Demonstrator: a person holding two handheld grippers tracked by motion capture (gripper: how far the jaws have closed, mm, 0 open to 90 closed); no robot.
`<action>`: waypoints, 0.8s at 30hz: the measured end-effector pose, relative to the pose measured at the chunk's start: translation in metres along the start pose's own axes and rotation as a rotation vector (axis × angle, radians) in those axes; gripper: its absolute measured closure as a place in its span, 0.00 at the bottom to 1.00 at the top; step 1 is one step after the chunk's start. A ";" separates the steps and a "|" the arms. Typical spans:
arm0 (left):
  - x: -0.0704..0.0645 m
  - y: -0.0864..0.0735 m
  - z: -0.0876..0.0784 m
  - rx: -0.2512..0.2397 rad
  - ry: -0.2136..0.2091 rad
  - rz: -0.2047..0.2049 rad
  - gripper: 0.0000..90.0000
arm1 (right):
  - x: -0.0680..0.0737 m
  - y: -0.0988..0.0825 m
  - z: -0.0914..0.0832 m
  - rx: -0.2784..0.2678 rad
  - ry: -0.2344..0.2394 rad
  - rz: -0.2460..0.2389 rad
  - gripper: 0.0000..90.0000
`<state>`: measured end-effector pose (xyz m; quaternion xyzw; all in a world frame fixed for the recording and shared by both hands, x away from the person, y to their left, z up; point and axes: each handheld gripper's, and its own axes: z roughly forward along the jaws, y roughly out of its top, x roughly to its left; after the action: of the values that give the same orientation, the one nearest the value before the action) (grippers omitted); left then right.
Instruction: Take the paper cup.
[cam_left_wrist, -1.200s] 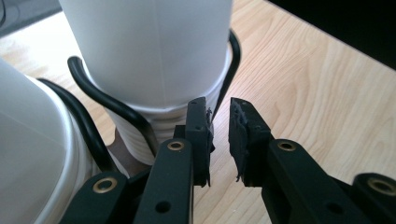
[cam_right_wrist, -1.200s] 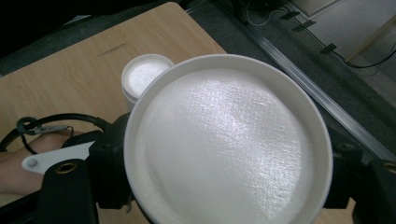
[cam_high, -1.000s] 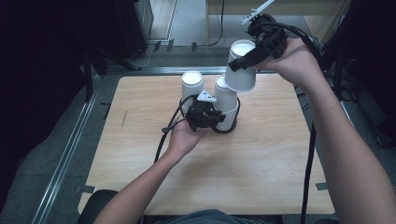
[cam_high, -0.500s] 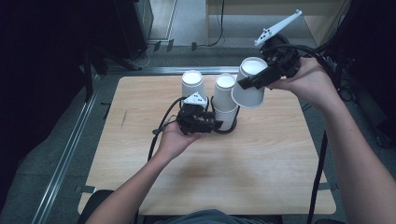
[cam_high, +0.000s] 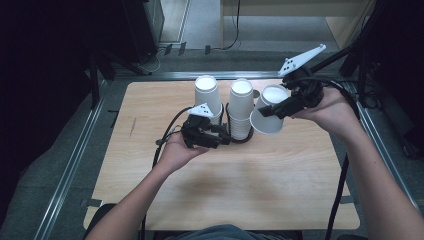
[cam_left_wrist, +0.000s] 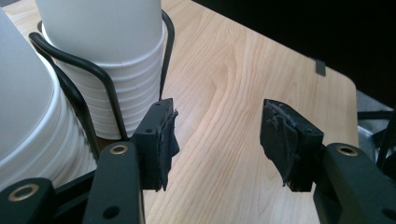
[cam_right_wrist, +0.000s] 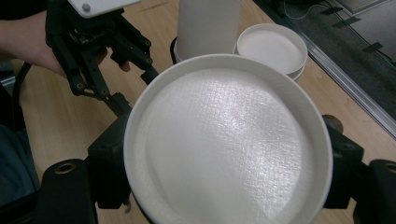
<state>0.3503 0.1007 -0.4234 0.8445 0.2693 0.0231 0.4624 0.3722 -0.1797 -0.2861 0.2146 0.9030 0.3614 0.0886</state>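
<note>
The right gripper (cam_high: 280, 107) pinches 1 inverted paper cup (cam_high: 269, 116) across its base, tilted, just beside and right of the wire-racked cup stack (cam_high: 241, 107) on the counter (cam_high: 260, 175). The left gripper (cam_high: 220, 139), nearer the stack, sits at the rack's foot. Its jaws have just been opening and now stand half spread, holding nothing.

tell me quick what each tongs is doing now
left tongs: open, just widened, nothing between them
right tongs: shut on a white paper cup
</note>
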 end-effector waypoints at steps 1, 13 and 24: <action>0.000 -0.001 0.000 -0.002 -0.005 0.009 0.50 | 0.000 -0.003 0.002 0.001 0.004 -0.003 0.26; 0.004 -0.017 -0.001 0.027 -0.033 0.034 0.49 | 0.016 -0.036 0.039 0.005 0.075 -0.036 0.26; 0.010 -0.031 -0.003 0.031 -0.072 0.022 0.44 | 0.021 -0.068 0.079 -0.003 0.148 -0.011 0.26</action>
<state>0.3444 0.1215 -0.4485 0.8548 0.2434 -0.0066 0.4583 0.3565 -0.1652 -0.3904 0.1824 0.9078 0.3770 0.0238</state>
